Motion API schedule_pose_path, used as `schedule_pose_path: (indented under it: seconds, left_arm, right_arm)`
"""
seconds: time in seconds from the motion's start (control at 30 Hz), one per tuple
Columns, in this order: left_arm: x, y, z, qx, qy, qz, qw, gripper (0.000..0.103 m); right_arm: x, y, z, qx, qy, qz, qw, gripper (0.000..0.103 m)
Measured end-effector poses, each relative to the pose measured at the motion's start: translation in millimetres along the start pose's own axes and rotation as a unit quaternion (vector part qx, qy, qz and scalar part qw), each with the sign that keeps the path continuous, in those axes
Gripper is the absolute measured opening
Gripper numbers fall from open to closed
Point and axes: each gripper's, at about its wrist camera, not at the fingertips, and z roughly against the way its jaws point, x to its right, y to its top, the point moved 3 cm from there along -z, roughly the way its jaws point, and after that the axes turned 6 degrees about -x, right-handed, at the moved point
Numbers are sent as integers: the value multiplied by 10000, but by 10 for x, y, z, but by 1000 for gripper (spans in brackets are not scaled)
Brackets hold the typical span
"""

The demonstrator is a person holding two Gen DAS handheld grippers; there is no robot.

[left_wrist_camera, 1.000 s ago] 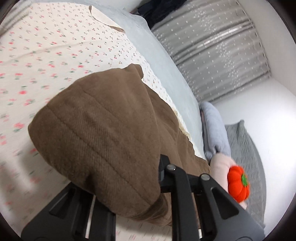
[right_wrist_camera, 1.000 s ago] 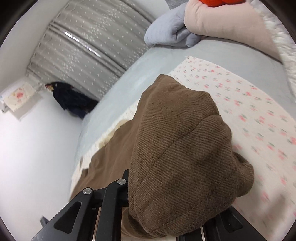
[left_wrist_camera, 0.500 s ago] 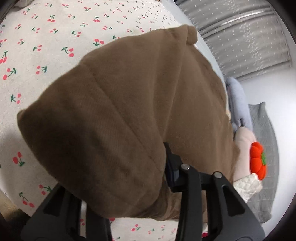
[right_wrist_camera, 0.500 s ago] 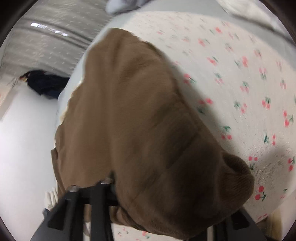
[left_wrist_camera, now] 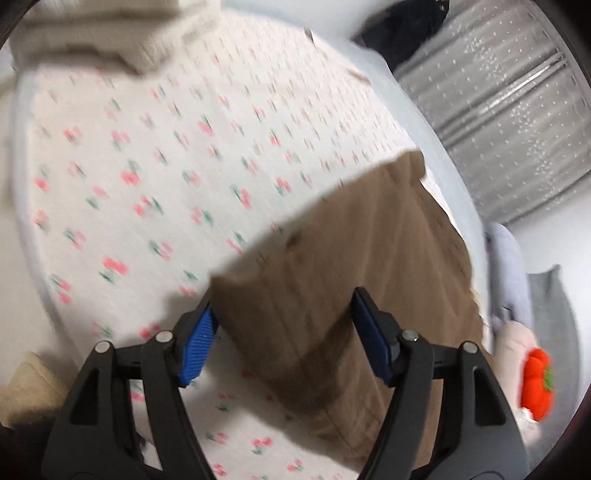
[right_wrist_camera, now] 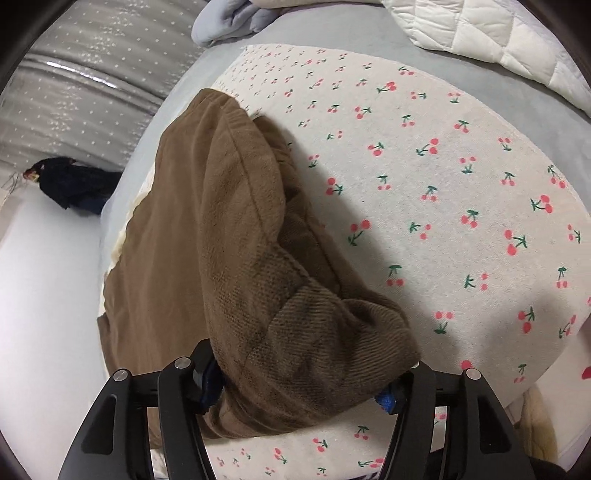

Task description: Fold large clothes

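Observation:
A brown fleece garment [left_wrist_camera: 354, 266] lies folded on a cherry-print sheet [left_wrist_camera: 155, 155]. In the left wrist view my left gripper [left_wrist_camera: 286, 343] is open, its blue pads [left_wrist_camera: 197, 341] wide apart, with the garment's near corner lying between them. In the right wrist view the garment [right_wrist_camera: 221, 229] is a bunched fold on the sheet [right_wrist_camera: 461, 184]. My right gripper [right_wrist_camera: 299, 387] has its jaws wide apart on either side of the garment's near end; the fabric hides the pads.
A grey curtain [left_wrist_camera: 517, 110] hangs at the back. A dark garment [right_wrist_camera: 70, 181] lies near the curtain. An orange pumpkin plush [left_wrist_camera: 537, 384], a blue-grey cloth [right_wrist_camera: 229, 18] and a white quilt [right_wrist_camera: 498, 40] lie at the bed's edge. Cream folded fabric [left_wrist_camera: 96, 33] sits at the far left.
The garment came down from a lifted hold onto the sheet. My left gripper opened and let it go and pulled back; the right gripper's jaws spread wide.

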Motion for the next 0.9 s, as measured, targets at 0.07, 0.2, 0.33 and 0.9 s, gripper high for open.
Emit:
schedule_pose_path:
  seconds: [0.07, 0.2, 0.33, 0.9]
  left_arm:
    - [2, 44, 125, 390, 183, -187, 9989, 72]
    - [143, 64, 416, 1176, 105, -747, 9902, 77]
    - [519, -95, 360, 1132, -249, -1647, 9795, 78]
    - [865, -617, -480, 522, 409, -3898, 9185, 78]
  right_arm:
    - [108, -27, 91, 53, 122, -137, 9998, 69]
    - [263, -16, 287, 177, 437, -342, 9983, 73]
    - [184, -51, 596, 995, -80, -152, 9949, 74]
    - [-495, -140, -288, 1190, -1802, 2294, 9491, 80]
